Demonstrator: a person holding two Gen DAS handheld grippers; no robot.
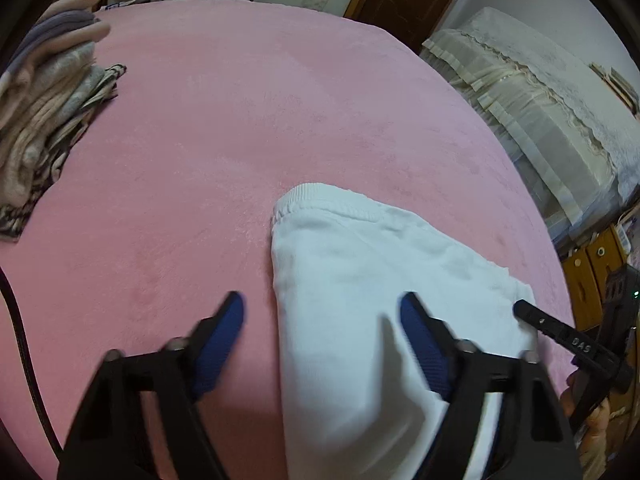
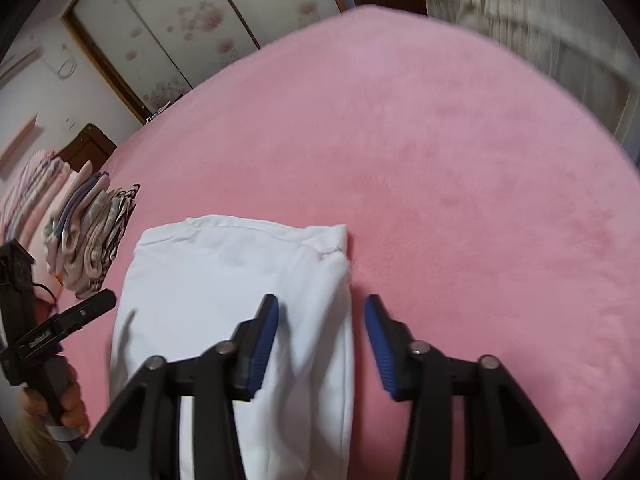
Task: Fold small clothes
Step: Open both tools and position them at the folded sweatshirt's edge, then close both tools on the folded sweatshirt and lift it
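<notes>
A white garment (image 1: 360,280) lies folded on the pink bed (image 1: 240,140), near the bed's near edge and toward its right side in the left wrist view. The ribbed elastic band (image 1: 304,200) of the garment faces the far edge of the bed.

The left gripper (image 1: 322,308) has its fingers (image 1: 420,336) spread wide and holding nothing. One finger stands over the bare bed, the other over the garment, so the garment's left edge runs between them. Contact with the cloth cannot be determined.

The right gripper (image 2: 320,312) likewise has its fingers (image 2: 264,328) apart and empty. Its left finger is over the garment and its right finger over the bed, with the garment's right edge between them. In the left wrist view the right gripper appears at the garment's right corner.

A stack of clothes (image 1: 48,100) lies at the far left edge of the bed, well apart from the garment. A cloth-covered cabinet (image 1: 540,100) stands beside the bed's right edge. A black cable (image 1: 24,340) runs along the left of the left wrist view.
</notes>
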